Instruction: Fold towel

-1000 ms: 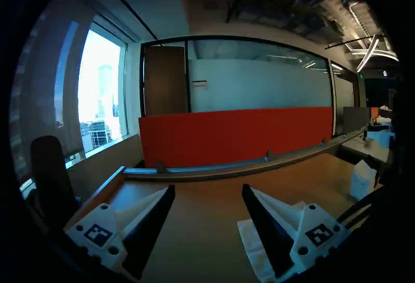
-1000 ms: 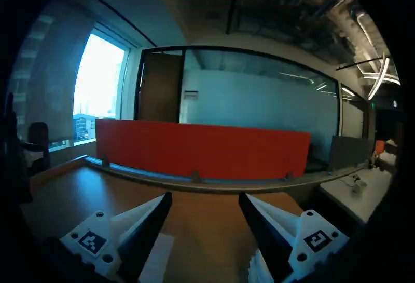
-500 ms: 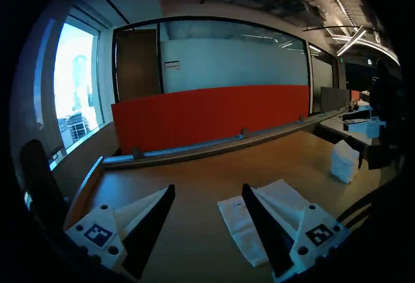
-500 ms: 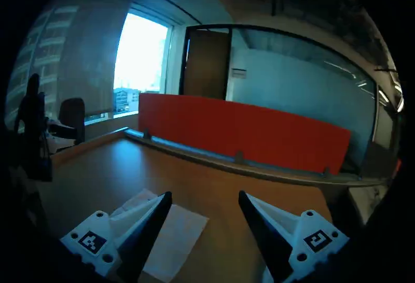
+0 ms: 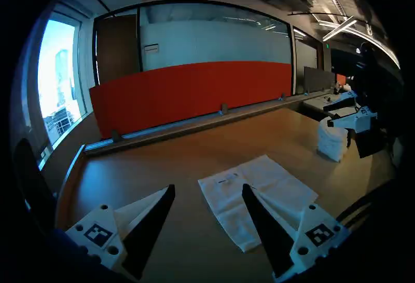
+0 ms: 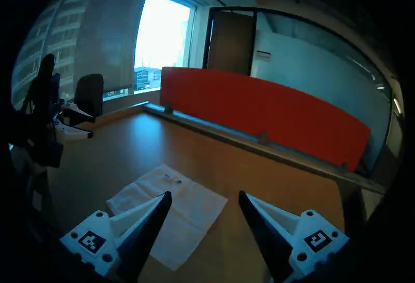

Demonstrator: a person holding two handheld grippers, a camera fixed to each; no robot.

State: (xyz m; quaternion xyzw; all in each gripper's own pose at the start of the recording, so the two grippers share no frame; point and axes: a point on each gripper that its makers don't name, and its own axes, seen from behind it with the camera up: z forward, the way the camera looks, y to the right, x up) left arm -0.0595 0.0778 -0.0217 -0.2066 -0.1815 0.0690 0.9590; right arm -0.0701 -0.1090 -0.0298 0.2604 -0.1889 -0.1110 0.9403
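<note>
A: Hovering over the worktop (image 5: 155,163), both tools. Left gripper (image 5: 207,187): fingers spread wide, nothing between them.
B: And the right gripper (image 6: 204,193)?
A: Same, fingers apart and empty. Between the two, the towel (image 5: 259,194) lies flat on the worktop and looks unfolded.
B: Which step, then?
A: Approach, I'd say. No grasp yet, no fold made.
B: Next move?
A: Prob. bring each gripper down to a corner of one edge, pinch the cloth, lift & carry it to the opposite edge. It's thin fabric on wood, so the fingers must go low.
B: That white pile (image 5: 332,140)?
A: Maybe folded cloths, well apart from the towel. Can't tell more.
</note>
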